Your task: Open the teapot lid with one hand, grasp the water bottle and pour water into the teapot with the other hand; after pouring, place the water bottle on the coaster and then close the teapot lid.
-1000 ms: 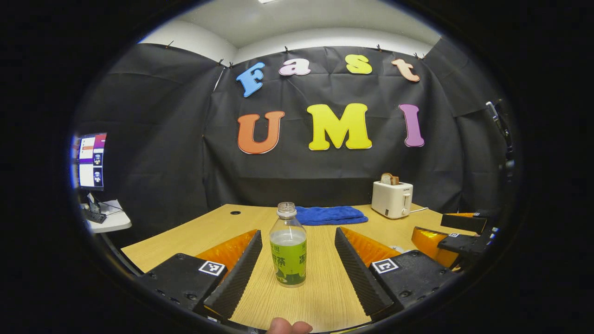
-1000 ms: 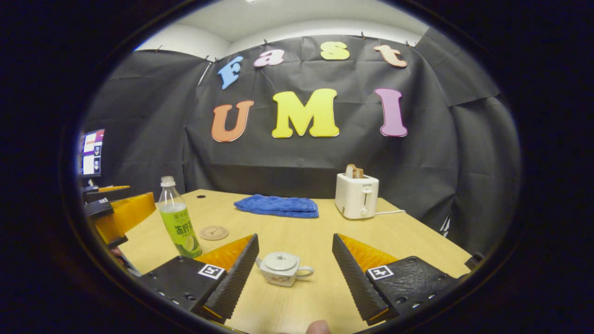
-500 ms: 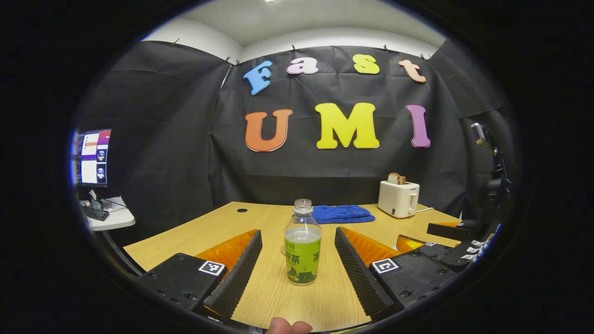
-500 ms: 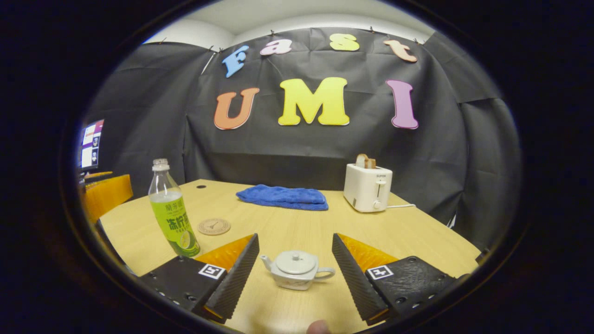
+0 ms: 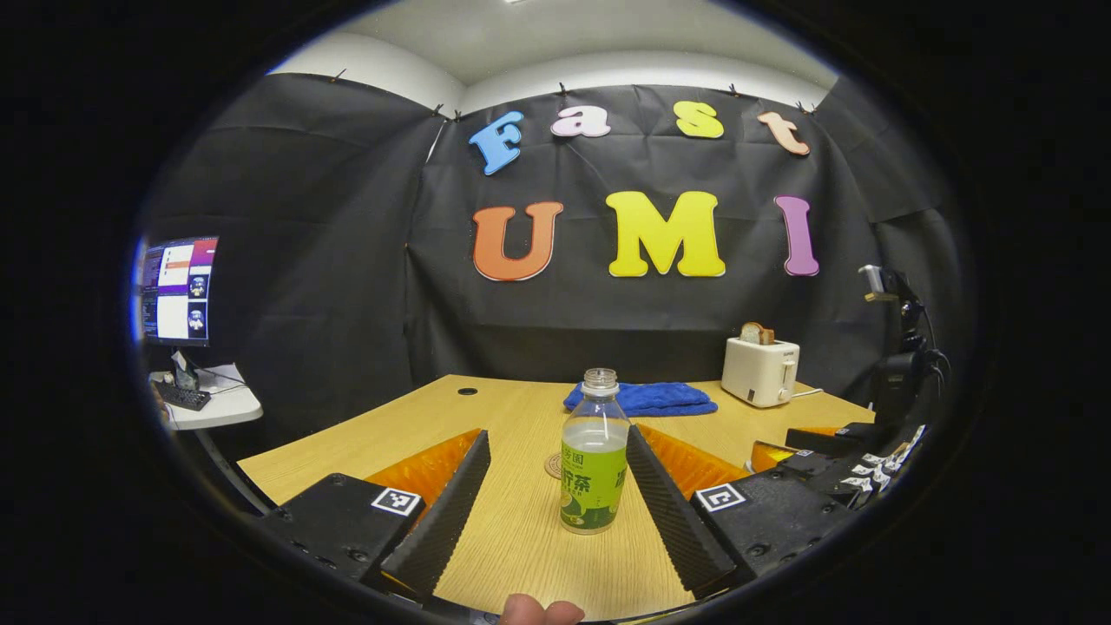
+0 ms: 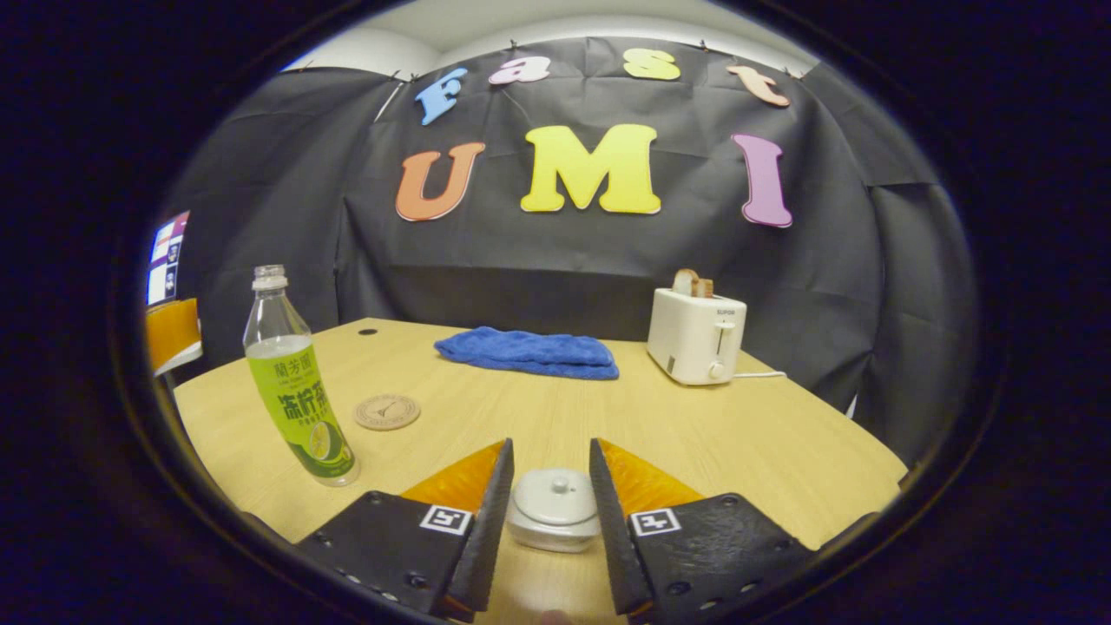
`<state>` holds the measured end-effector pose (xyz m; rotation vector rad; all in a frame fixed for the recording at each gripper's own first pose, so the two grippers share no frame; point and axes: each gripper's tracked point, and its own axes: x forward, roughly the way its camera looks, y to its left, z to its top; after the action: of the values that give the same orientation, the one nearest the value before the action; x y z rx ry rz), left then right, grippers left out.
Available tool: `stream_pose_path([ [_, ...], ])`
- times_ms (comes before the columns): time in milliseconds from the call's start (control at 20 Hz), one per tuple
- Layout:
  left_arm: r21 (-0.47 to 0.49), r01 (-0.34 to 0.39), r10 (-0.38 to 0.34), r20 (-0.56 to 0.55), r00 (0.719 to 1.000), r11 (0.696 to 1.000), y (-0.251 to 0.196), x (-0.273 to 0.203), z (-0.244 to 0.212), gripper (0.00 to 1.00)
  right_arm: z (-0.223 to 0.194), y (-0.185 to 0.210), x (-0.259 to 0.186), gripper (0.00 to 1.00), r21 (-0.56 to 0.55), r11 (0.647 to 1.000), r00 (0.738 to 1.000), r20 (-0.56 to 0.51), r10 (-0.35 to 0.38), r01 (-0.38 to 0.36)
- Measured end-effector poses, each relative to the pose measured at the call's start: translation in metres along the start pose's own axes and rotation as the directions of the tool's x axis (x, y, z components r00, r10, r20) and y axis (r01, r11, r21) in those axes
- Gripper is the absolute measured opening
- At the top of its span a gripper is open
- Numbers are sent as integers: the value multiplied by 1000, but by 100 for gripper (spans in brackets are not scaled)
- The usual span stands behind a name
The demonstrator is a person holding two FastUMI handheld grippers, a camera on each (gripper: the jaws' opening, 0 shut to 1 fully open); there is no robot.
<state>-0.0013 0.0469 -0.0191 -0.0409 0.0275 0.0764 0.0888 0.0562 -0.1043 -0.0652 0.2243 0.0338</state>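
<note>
In the left gripper view, your left gripper (image 5: 555,486) is spread wide with nothing in its grasp, and the uncapped clear plastic water bottle with the green label (image 5: 594,464) stands upright on the pale wood table (image 5: 408,430) between the two fingers, close against the right one; whether it touches that finger you cannot tell. A round cork coaster (image 5: 554,464) peeks out just behind the bottle. Farther back lie a folded blue towel (image 5: 642,398) and a white toaster with bread in its slot (image 5: 760,369), and your right gripper (image 5: 807,451) shows at the right edge. In the right gripper view, your right gripper (image 6: 548,495) has its fingers drawn in narrowly on either side of the small white ceramic teapot (image 6: 554,521), whose lid (image 6: 555,495) sits on; the view does not settle whether the fingers press on it. The bottle (image 6: 291,382) stands upright to the left, with the coaster (image 6: 387,411) just beside it, and the towel (image 6: 528,351) and toaster (image 6: 696,330) sit near the far edge of the table (image 6: 738,434).
</note>
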Motion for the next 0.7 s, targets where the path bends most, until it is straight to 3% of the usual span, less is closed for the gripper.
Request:
stream_pose_path([
  [50,0,0,0,1,1000,1000,1,0,0,99,-1,0,2,51,7,1000,1000,-5,0,0],
  [150,-1,0,0,-1,1000,1000,1,1,-2,99,-7,-4,6,56,13,1000,1000,-20,-17,17],
  [200,-1,0,0,-1,1000,1000,2,1,-3,99,-6,-1,7,30,21,1000,1000,-23,-11,11],
  [300,-4,-2,2,-2,1000,1000,4,1,-3,99,-7,0,7,18,30,1000,1000,-16,-3,4],
  [350,-4,-3,3,-2,1000,1000,5,2,-3,98,-9,-5,7,18,27,999,999,-12,-36,36],
  [400,-7,-6,6,-3,1000,1000,6,3,-3,99,-8,-5,8,1,23,999,999,-16,-32,32],
  [700,-21,-14,14,-4,1000,1000,11,3,-3,99,-1,-2,7,0,-2,1000,1000,8,5,-5],
])
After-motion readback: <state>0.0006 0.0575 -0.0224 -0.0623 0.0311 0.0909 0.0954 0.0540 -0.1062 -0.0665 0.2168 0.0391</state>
